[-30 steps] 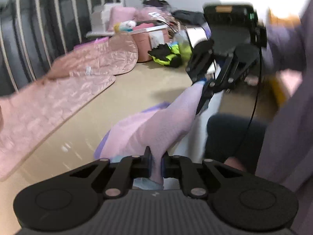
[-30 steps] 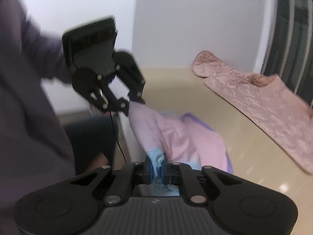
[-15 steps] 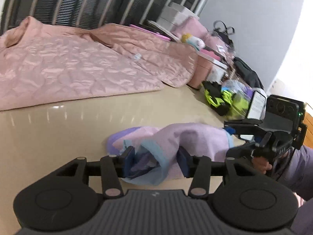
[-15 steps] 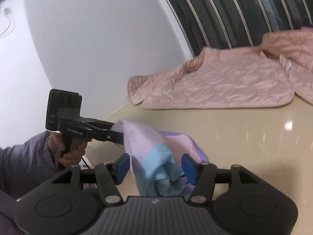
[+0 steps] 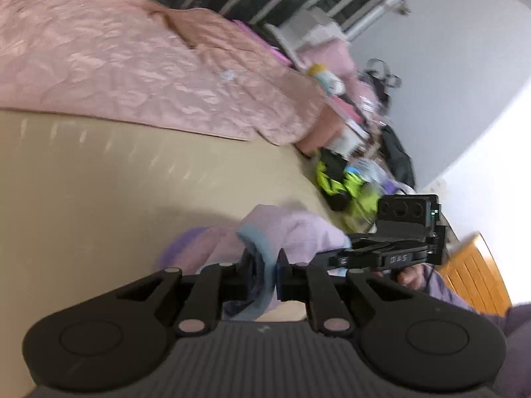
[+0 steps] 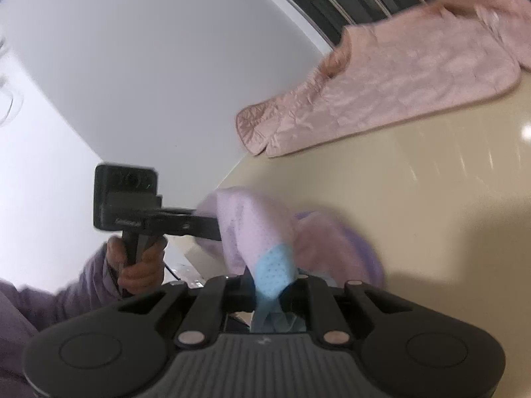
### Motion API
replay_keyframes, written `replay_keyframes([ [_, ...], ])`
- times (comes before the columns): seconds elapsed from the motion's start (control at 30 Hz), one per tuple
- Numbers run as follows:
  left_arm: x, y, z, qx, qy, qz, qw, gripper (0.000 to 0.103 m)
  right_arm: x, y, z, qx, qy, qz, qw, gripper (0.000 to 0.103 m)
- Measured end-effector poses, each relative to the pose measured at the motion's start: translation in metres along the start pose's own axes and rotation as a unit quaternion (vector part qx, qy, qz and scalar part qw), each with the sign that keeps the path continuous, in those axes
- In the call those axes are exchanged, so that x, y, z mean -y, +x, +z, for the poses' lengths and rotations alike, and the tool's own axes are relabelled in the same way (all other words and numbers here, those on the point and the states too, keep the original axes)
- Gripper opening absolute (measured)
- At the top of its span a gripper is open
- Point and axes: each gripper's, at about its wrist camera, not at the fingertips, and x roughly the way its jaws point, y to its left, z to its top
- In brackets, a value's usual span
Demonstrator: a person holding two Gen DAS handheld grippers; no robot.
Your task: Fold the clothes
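Stretching sideways between both hand-held grippers, lilac garment (image 5: 292, 232) bunches on table (image 5: 99, 182).

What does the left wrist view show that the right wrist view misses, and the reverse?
Only the left wrist view shows the neon yellow-and-black garment and a cluttered pile behind it. Only the right wrist view shows the bare white wall. Both show the lilac knit garment with a light blue cuff, pinched by the left gripper and the right gripper, the pink quilted jacket and the beige tabletop.
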Motion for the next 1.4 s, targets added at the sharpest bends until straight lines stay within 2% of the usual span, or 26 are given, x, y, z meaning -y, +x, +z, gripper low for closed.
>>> replay_keyframes([
  [0.07, -0.004, 0.008, 0.003, 0.004, -0.013, 0.026, 0.9996, 0.017, 0.008, 0.001, 0.009, -0.006, 0.024, -0.013, 1.0, 0.012],
  [0.13, -0.008, 0.017, 0.004, 0.001, -0.027, 0.046, 0.9986, 0.018, 0.005, 0.008, 0.021, 0.001, 0.008, -0.072, 0.997, 0.023],
  [0.2, -0.012, 0.025, 0.002, -0.002, -0.041, 0.063, 0.9972, 0.017, -0.007, 0.013, 0.025, 0.007, -0.031, -0.135, 0.99, 0.043],
  [0.27, -0.018, 0.024, -0.002, 0.011, -0.062, 0.07, 0.9955, 0.017, -0.016, 0.014, 0.025, 0.022, -0.059, -0.175, 0.983, 0.051],
  [0.4, -0.024, 0.011, -0.015, 0.062, -0.109, 0.072, 0.9895, 0.015, -0.022, 0.003, 0.017, 0.079, -0.056, -0.224, 0.97, 0.054],
  [0.53, -0.017, 0.001, -0.026, 0.102, -0.134, 0.062, 0.9838, 0.011, -0.011, 0.001, 0.009, 0.112, 0.001, -0.198, 0.974, 0.052],
  [0.6, -0.012, -0.005, -0.033, 0.122, -0.142, 0.071, 0.9797, 0.008, -0.006, 0.0, 0.005, 0.119, 0.025, -0.222, 0.967, 0.052],
  [0.67, -0.011, -0.014, -0.043, 0.148, -0.163, 0.079, 0.9722, 0.007, -0.007, -0.006, 0.002, 0.148, 0.036, -0.23, 0.961, 0.051],
  [0.77, -0.011, -0.014, -0.051, 0.141, -0.168, 0.13, 0.9669, 0.008, -0.008, -0.016, 0.0, 0.182, 0.052, -0.209, 0.959, 0.051],
  [0.8, -0.011, -0.013, -0.053, 0.137, -0.167, 0.148, 0.9652, 0.008, -0.011, -0.014, 0.0, 0.184, 0.044, -0.217, 0.958, 0.051],
  [0.87, -0.01, -0.012, -0.054, 0.142, -0.166, 0.156, 0.9634, 0.01, -0.017, -0.009, 0.001, 0.186, 0.025, -0.235, 0.954, 0.051],
  [0.97, -0.005, -0.01, -0.053, 0.152, -0.172, 0.182, 0.9562, 0.014, -0.019, 0.02, 0.004, 0.134, 0.002, -0.266, 0.955, 0.039],
  [1.0, -0.001, -0.011, -0.051, 0.156, -0.17, 0.195, 0.9534, 0.021, -0.019, 0.031, 0.005, 0.114, -0.004, -0.279, 0.954, 0.033],
  [1.03, 0.005, -0.014, -0.051, 0.161, -0.165, 0.213, 0.9494, 0.027, -0.022, 0.037, 0.006, 0.113, -0.009, -0.292, 0.95, 0.03],
  [1.1, 0.016, -0.023, -0.052, 0.171, -0.155, 0.246, 0.9415, 0.068, -0.028, 0.046, 0.007, 0.114, -0.02, -0.317, 0.941, 0.03],
  [1.13, 0.022, -0.027, -0.053, 0.177, -0.153, 0.257, 0.9376, 0.073, -0.033, 0.048, 0.008, 0.117, -0.032, -0.332, 0.935, 0.03],
  [1.17, 0.027, -0.031, -0.055, 0.18, -0.151, 0.26, 0.9366, 0.073, -0.039, 0.048, 0.007, 0.125, -0.046, -0.343, 0.93, 0.03],
  [1.2, 0.033, -0.032, -0.058, 0.179, -0.145, 0.257, 0.9385, 0.073, -0.044, 0.046, 0.006, 0.133, -0.056, -0.352, 0.925, 0.03],
  [1.3, 0.044, -0.027, -0.061, 0.169, -0.145, 0.268, 0.9374, 0.075, -0.06, 0.037, 0.003, 0.165, -0.076, -0.367, 0.913, 0.031],
  [1.4, 0.047, -0.011, -0.061, 0.149, -0.146, 0.274, 0.9389, 0.075, -0.07, 0.027, 0.0, 0.192, -0.073, -0.347, 0.915, 0.031],
])
